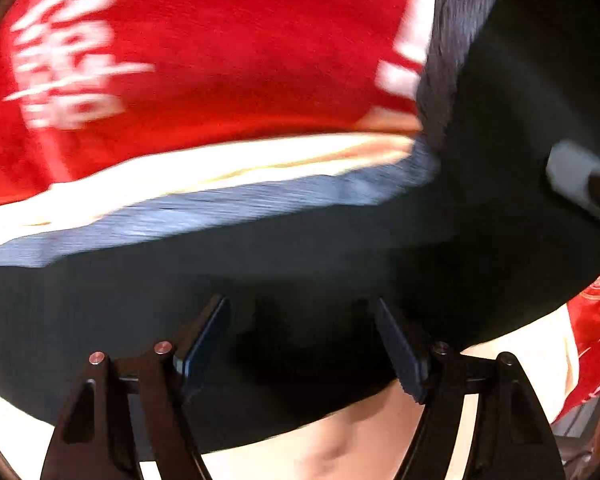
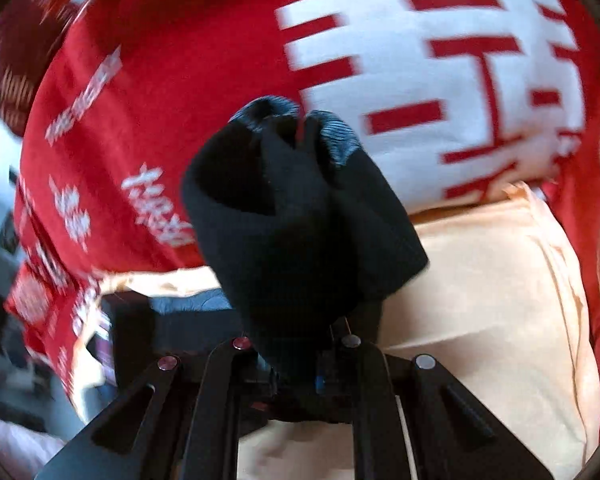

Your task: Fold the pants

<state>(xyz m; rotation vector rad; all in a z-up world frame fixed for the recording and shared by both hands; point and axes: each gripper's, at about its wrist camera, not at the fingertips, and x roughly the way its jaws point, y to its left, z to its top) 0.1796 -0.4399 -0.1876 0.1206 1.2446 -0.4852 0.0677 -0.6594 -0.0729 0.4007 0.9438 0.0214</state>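
Black pants (image 1: 300,264) hang lifted above the cream sheet (image 2: 492,280) and red blanket (image 1: 220,60). Right gripper (image 2: 300,360) pinches a bunched fold; left gripper (image 1: 300,344) spread, cloth between its fingers. Fabric judged soft, light, limp; grasp hems or waistband edges.

Left gripper (image 1: 304,340) is showing black angular linkage arms, silver rivets, dark blue ridged fingers (image 1: 400,354). Right gripper (image 2: 296,364) is showing matching black arms, its rivets glinting reddish and silver.
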